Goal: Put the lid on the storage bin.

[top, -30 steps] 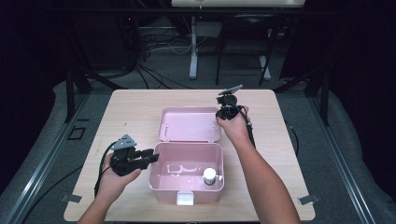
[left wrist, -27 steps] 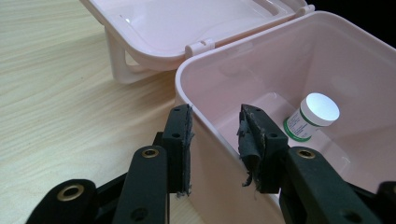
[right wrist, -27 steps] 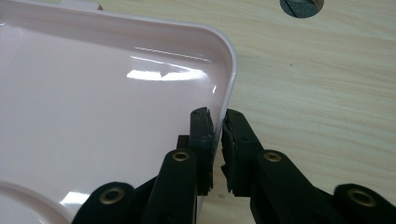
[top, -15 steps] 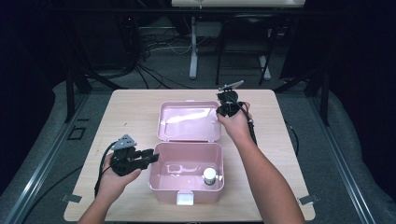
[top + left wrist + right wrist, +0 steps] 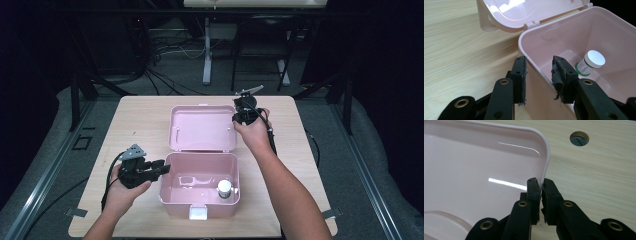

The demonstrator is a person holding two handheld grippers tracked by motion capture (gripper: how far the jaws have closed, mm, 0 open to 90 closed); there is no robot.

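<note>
pink lid [image 5: 202,127] tipped further back, right hand-held gripper [image 5: 243,116] lower

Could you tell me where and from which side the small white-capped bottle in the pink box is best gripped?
Grip the bottle at its white cap, tongs coming straight down. It stands upright in the box, near a wall, leaving little room for a sideways approach.

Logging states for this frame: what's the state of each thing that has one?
pink box: open, upright on the table.
lid: swung back, its right edge pinched by the right gripper.
small bottle: capped, upright inside the box.
left gripper: open, jaws straddling the box's left wall.
right gripper: shut on the lid's rim.
</note>
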